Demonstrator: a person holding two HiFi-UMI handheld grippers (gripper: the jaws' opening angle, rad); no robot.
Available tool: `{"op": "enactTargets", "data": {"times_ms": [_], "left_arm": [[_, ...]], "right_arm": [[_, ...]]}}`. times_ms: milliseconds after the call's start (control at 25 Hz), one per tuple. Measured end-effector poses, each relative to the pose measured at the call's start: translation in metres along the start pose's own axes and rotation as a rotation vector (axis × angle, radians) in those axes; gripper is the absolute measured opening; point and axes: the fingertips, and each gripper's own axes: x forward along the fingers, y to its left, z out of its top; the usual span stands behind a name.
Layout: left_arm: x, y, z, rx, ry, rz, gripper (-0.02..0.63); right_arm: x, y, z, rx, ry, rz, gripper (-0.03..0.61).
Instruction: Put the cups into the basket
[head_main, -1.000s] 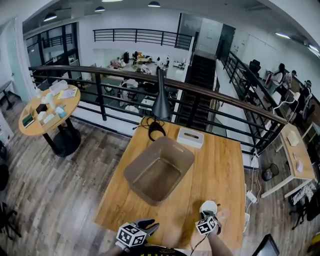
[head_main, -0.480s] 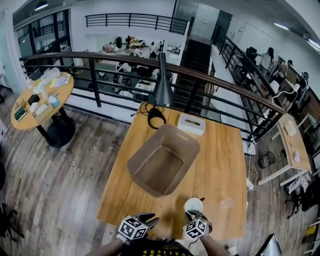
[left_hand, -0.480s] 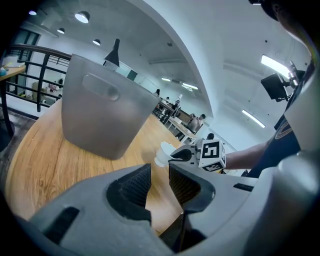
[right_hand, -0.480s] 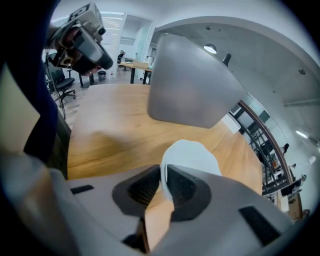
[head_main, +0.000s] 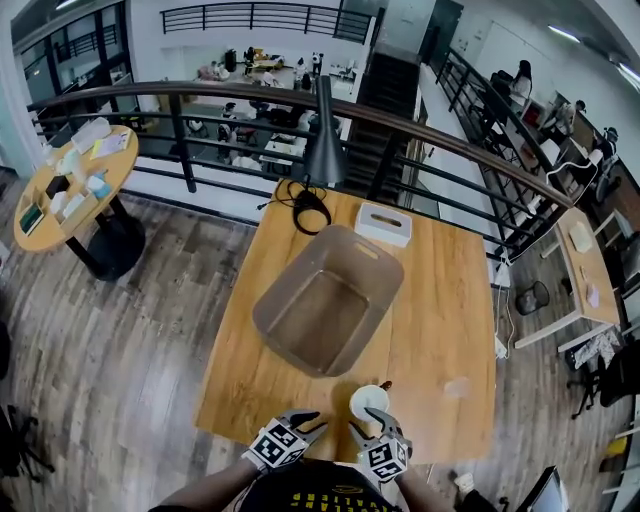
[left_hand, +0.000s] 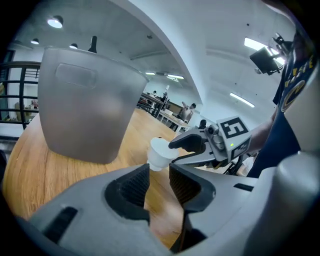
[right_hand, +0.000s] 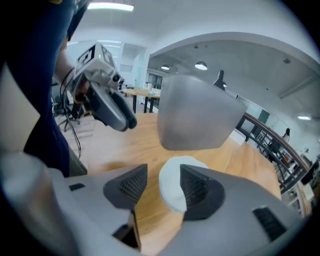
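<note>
- The right tool (head_main: 370, 428) has brought the cup (head_main: 368, 400) left along the worktop's (head_main: 440, 330) near edge, and it now stands near the basket (head_main: 385, 262).
- Its jaws have just been opening. The cup sits between them, against 1 pad and clear of the other.
- The left tool (head_main: 308, 422) is slightly parted and holds nothing.
- The basket is empty, so the 1 cup in view has yet to go in.

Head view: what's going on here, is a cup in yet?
Not yet. A person works a gripper in each hand at the wooden table. The white cup appears to stand on the table just short of the empty grey basket. The right gripper has just been opening its jaws, with the cup between them but not clamped. The left gripper hovers beside it, jaws slightly apart, empty.
</note>
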Motion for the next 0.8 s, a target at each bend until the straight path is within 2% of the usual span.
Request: {"op": "enactTargets", "data": {"times_ms": [80,200,320,360,400,480,560,720,800], "left_arm": [[0.008,-0.001,0.004,0.017,-0.040,-0.012,0.131],[0.024,0.006,0.022,0.049,-0.102,-0.042,0.169],[0.028,0.006,0.026,0.106,-0.048,-0.042,0.212],[0.030,0.004,0.023,0.130,-0.020,-0.037,0.241],[0.032,0.002,0.020,0.156,0.005,-0.030,0.255],[0.039,0.001,0.014,0.200,0.048,-0.026,0.268],[0.049,-0.002,0.005,0.249,0.090,-0.040,0.279],[0.071,0.000,-0.016,0.372,0.173,-0.056,0.284],[0.081,0.005,-0.016,0.426,0.196,-0.049,0.284]], "right_arm": [[-0.016,-0.012,0.005,0.044,-0.063,-0.009,0.207],[-0.031,-0.054,0.005,0.116,-0.131,-0.041,0.207],[-0.047,-0.088,-0.010,0.206,-0.121,-0.061,0.212],[-0.051,-0.094,-0.021,0.239,-0.112,-0.056,0.240],[-0.053,-0.098,-0.032,0.270,-0.102,-0.042,0.266],[-0.053,-0.097,-0.049,0.300,-0.078,0.015,0.273],[-0.048,-0.085,-0.060,0.250,-0.054,0.089,0.272],[-0.035,-0.060,-0.080,0.025,0.020,0.213,0.272],[-0.028,-0.058,-0.082,-0.004,0.027,0.242,0.272]]}}
